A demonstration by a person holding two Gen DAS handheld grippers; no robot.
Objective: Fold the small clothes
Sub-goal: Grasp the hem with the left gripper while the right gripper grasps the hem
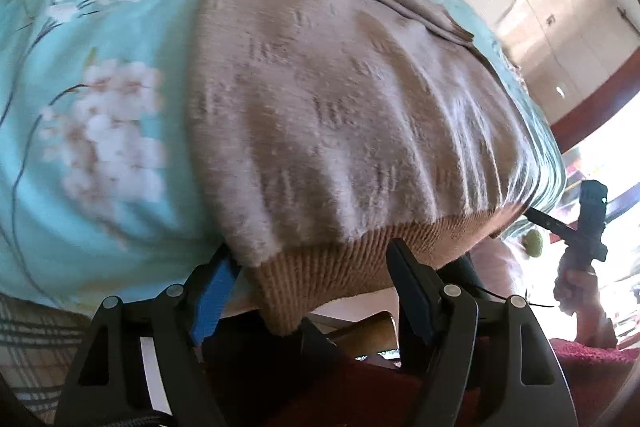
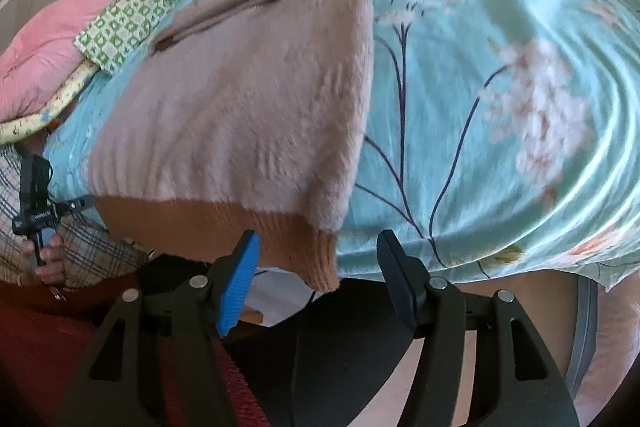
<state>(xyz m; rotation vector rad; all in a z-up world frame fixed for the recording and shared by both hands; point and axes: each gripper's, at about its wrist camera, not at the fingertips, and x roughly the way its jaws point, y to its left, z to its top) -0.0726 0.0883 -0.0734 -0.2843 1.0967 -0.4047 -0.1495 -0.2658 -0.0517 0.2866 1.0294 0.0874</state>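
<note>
Left wrist view — the left gripper [image 1: 316, 281] is wide, the sweater [image 1: 340, 115] hem hanging between. The right gripper [image 2: 318, 267] is wide too — bedspread [image 2: 500, 107] lies bare rightward.

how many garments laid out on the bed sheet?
1: a beige fuzzy sweater on the floral sheet, ribbed hem hanging over the near edge. Others may be out of view.
</note>
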